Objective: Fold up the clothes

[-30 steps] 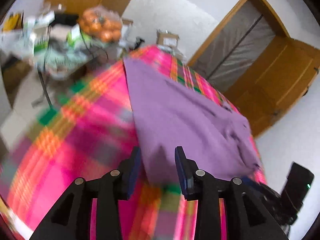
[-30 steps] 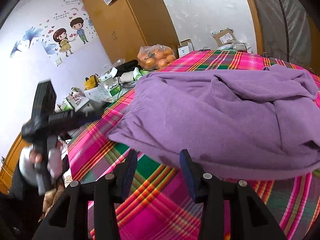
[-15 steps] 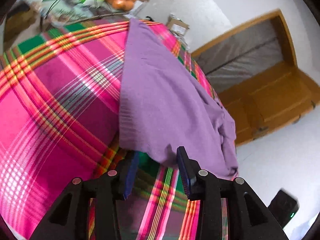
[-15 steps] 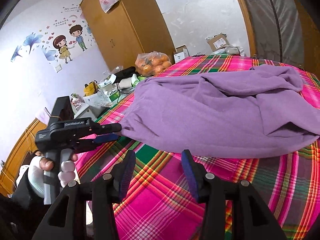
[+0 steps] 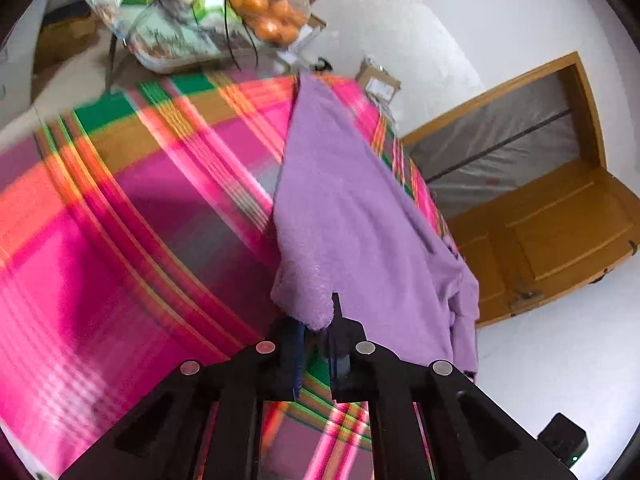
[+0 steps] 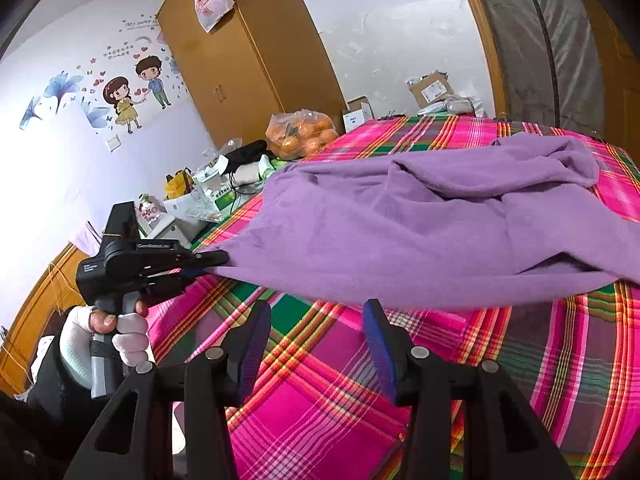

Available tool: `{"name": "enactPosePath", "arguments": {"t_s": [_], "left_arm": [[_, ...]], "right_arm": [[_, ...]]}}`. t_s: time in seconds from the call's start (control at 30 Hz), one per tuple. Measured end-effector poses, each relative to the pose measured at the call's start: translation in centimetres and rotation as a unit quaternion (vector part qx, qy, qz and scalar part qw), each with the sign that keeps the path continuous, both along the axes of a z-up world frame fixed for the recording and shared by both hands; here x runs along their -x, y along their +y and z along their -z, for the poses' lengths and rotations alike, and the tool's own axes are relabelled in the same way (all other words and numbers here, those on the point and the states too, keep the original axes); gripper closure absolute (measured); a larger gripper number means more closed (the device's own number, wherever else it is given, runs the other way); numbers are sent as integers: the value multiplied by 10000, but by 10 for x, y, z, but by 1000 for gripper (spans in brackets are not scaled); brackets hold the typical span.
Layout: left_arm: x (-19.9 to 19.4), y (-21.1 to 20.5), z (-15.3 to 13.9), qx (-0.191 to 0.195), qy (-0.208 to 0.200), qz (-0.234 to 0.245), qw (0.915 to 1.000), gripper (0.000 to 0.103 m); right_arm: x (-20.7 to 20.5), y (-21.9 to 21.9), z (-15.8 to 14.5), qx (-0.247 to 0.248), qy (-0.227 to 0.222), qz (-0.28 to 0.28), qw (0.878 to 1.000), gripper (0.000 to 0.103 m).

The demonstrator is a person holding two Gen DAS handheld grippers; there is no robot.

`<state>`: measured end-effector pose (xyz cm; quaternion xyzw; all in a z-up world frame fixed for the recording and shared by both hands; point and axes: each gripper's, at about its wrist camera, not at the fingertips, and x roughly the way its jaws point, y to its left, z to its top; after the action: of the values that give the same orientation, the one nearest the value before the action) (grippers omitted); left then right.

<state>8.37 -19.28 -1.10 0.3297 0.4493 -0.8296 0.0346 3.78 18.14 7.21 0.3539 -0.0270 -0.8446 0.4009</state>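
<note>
Purple garment (image 6: 420, 232) is spread over the plaid-covered bed (image 6: 340, 408), reaching its far edge. One near corner is pinched as the left gripper (image 5: 318, 320) closes on it; the right gripper (image 6: 316, 320) is held apart, nothing between its fingers.

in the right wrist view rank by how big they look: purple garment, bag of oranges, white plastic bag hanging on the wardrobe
1. purple garment, by far the largest
2. bag of oranges
3. white plastic bag, close to the oranges in apparent size and farther away, so unsure
</note>
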Motion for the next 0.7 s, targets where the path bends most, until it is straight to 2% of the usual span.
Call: {"name": "enactPosePath", "arguments": {"t_s": [0.23,0.33,0.5,0.7], "left_arm": [[-26,-63,-24,305,258,-691,9968,95],[-32,-86,-26,412,237,-885,9949,95],[-35,-88,-5,563,-56,-633,9964,95],[-37,-91,5,533,-101,-464,9974,95]], "right_arm": [[10,-10,-12,126,88,-121,9998,52],[15,-23,-17,167,75,-270,9995,52],[38,-45,-25,124,-15,-396,9991,52],[77,-95,-45,-347,321,-717,9963,52]]}}
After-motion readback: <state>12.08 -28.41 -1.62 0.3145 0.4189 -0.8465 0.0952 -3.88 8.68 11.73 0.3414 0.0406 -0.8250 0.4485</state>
